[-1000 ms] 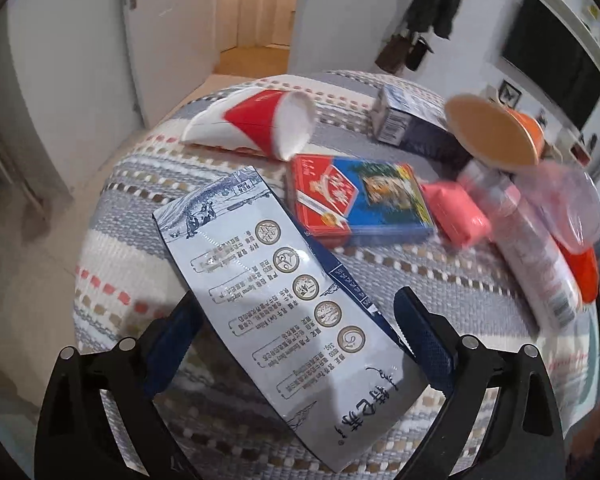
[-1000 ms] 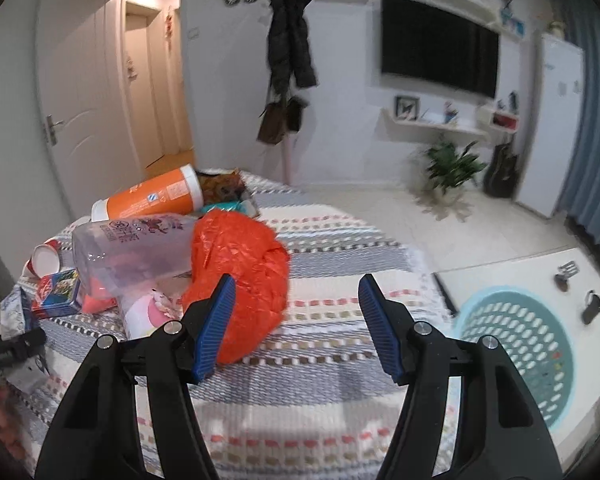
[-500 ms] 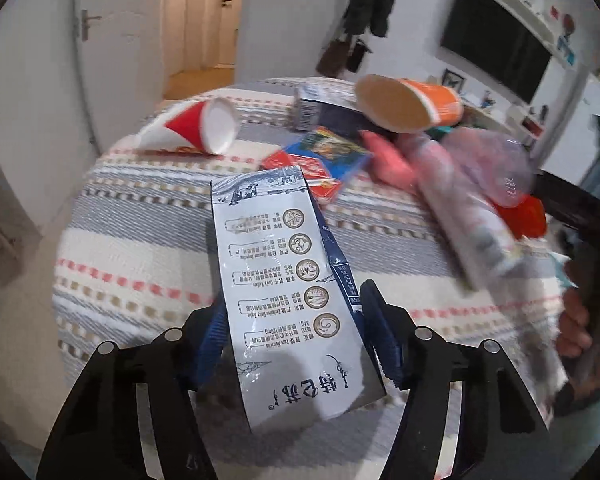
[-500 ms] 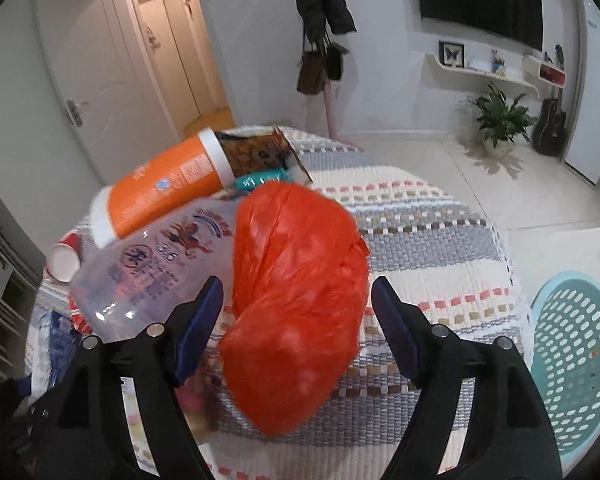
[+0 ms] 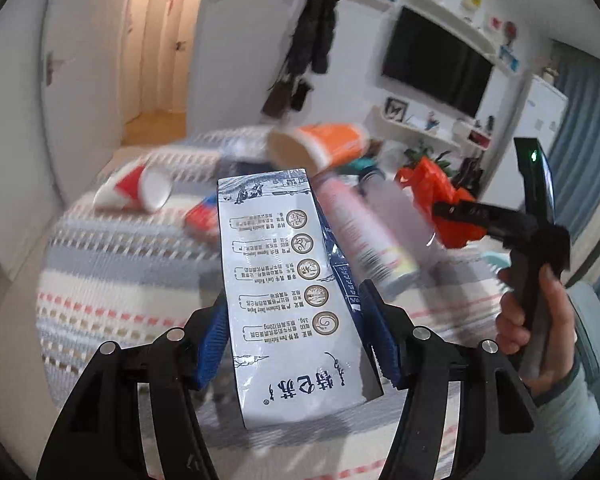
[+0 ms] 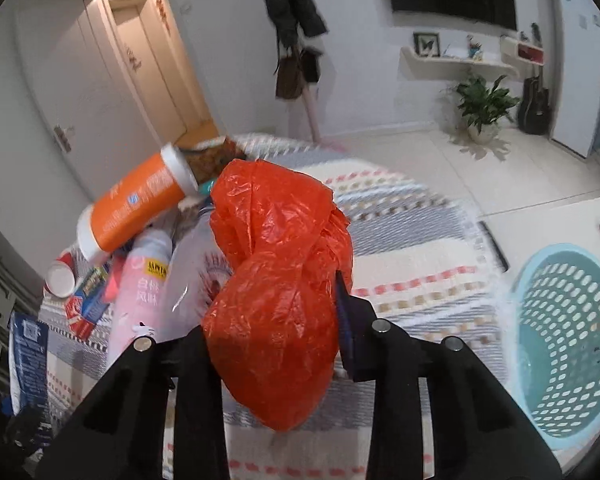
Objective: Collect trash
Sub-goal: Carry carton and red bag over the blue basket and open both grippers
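Observation:
My left gripper (image 5: 292, 300) is shut on a flat white and blue milk carton (image 5: 284, 280), lifted above the striped tablecloth (image 5: 120, 280). The same carton (image 6: 28, 352) shows at the far left of the right wrist view. My right gripper (image 6: 272, 312) has its jaws closing on a crumpled orange plastic bag (image 6: 276, 264). Its blue right pad (image 6: 344, 312) presses into the bag, which hides the left pad. In the left wrist view a person's hand (image 5: 528, 312) holds the right gripper (image 5: 460, 210) against that orange bag (image 5: 432, 184).
On the cloth (image 6: 412, 248) lie an orange tub (image 6: 140, 204), a pink bottle (image 6: 140, 292), a clear bottle (image 6: 196, 276), a red and blue box (image 6: 88, 300) and a red and white paper cup (image 6: 60, 276). A teal perforated basket (image 6: 568, 336) stands on the floor at right.
My left gripper closed on the carton and raised it off the table. My right gripper moved in around the orange bag and closed onto it.

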The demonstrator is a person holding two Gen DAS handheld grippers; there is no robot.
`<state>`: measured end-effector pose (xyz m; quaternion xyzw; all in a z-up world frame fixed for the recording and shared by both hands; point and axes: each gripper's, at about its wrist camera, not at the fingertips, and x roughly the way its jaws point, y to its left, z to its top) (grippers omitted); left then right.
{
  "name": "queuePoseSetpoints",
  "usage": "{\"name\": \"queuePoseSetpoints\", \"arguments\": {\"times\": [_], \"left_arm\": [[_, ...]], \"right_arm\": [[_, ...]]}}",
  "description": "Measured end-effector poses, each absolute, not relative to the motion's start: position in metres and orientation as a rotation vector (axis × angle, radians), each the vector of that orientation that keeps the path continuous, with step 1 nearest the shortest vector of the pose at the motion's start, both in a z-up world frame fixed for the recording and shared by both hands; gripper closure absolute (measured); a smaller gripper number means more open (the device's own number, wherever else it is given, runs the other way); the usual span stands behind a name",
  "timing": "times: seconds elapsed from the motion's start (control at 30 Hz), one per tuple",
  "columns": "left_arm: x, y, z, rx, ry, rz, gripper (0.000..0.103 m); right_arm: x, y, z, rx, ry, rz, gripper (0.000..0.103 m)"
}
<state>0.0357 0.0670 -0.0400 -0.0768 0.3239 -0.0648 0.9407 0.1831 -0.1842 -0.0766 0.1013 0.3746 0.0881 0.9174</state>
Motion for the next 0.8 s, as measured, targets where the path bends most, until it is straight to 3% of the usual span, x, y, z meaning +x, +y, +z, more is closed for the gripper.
{"name": "queuePoseSetpoints", "arguments": {"times": [0.43,0.8], "left_arm": [[0.074,-0.081,0.017,-0.021,0.567,-0.417,0.043],[0.131,-0.212,-0.034,0.040,0.677,-0.620,0.043]], "right_arm": [[0.112,-0.324,-0.037,0.278,0.599,-0.080,0.074],[0.090,-0.430,-0.100,0.366,0.721,-0.300,0.074]]}}
